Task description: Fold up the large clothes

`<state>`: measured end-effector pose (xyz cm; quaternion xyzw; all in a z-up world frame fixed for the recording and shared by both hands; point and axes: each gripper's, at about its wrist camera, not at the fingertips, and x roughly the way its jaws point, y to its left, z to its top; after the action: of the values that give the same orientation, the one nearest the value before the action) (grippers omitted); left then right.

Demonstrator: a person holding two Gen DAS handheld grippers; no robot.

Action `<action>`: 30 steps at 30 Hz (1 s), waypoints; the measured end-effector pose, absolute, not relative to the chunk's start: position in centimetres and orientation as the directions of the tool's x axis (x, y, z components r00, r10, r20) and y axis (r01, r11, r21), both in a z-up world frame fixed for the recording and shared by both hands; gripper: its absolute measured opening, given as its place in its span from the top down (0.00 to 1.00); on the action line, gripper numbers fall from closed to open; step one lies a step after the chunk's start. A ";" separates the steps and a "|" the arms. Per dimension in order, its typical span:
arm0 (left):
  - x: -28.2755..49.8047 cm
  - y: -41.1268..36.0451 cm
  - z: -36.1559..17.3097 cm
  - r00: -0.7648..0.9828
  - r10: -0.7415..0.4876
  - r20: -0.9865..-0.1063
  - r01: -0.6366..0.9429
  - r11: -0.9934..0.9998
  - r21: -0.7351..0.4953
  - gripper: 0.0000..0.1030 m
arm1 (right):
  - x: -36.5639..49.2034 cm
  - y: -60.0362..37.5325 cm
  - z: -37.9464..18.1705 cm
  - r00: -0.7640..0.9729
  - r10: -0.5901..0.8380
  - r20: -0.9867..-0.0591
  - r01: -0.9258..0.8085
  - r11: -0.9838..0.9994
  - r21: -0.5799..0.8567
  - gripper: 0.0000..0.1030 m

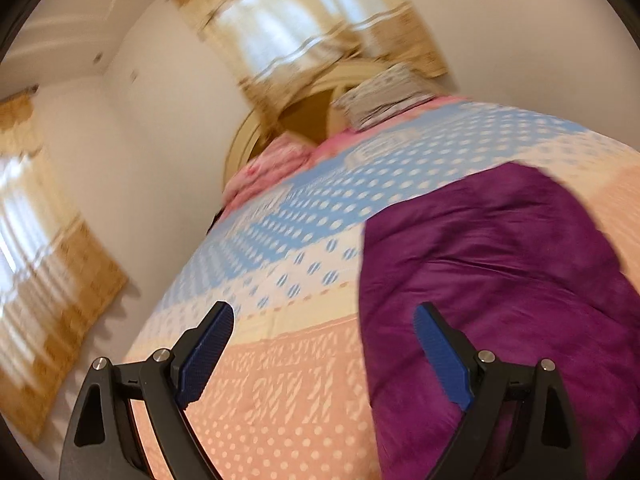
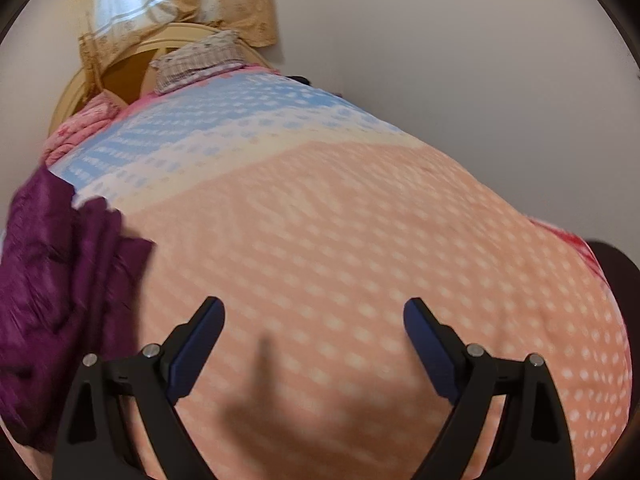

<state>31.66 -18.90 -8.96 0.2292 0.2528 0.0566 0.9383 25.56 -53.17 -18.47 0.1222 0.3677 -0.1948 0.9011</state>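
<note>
The soft, limp purple velvety garment (image 1: 500, 280) on the dotted bedspread (image 1: 280, 380) should be pinched at its near edge; both the left hand-held gripper (image 1: 323, 334) and right hand-held gripper (image 2: 314, 326) gape released, empty.

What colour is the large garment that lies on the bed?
Deep purple, a plain fabric without pattern. The garment shows best in the left wrist view.

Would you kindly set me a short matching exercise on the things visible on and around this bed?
Things:
1. garment
2. bedspread
3. curtain
4. left gripper

Descriptions:
A. jaws open, nothing between them
B. purple, lying on the bed
C. golden, over the window
D. dotted, peach and blue

Pairs: 1-B, 2-D, 3-C, 4-A
</note>
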 end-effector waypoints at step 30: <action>38.9 -23.4 -15.7 0.828 0.168 -0.535 0.040 0.934 0.356 0.05 | 38.0 -42.4 -20.5 0.708 -0.206 -0.675 0.405 0.902 0.150 0.46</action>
<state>38.93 -23.36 -15.72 0.1788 0.2911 0.0340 0.9392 37.99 -42.43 -20.45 0.1454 0.3434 -0.1674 0.9127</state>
